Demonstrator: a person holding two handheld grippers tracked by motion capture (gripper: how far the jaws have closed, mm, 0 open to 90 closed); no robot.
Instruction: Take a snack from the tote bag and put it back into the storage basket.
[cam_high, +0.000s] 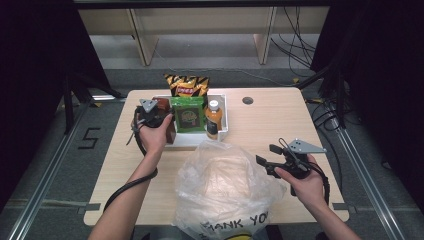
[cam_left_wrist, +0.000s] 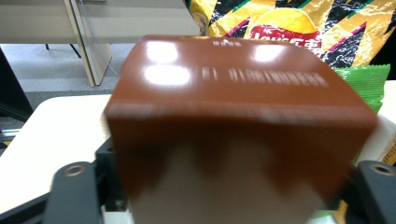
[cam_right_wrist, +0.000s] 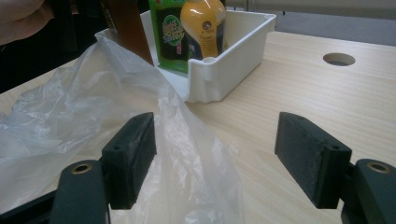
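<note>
Nearest me, the clear plastic bag (cam_high: 222, 192) lies crumpled on the tabletop (cam_high: 270, 125). My right hand-held gripper (cam_high: 267, 161) hovers at its right edge, released, jaws spread wide with a fold of the bag's film just in front of them and nothing pinched. Farther out, my left hand-held gripper (cam_high: 165, 122) has the brown box (cam_left_wrist: 238, 121) between its jaws at the left end of the white bin (cam_high: 223, 117); I cannot tell whether the pads press it. In the bin stand a green packet (cam_high: 188, 115) and an orange bottle (cam_high: 213, 119), with a chips bag (cam_high: 187, 85) behind.
</note>
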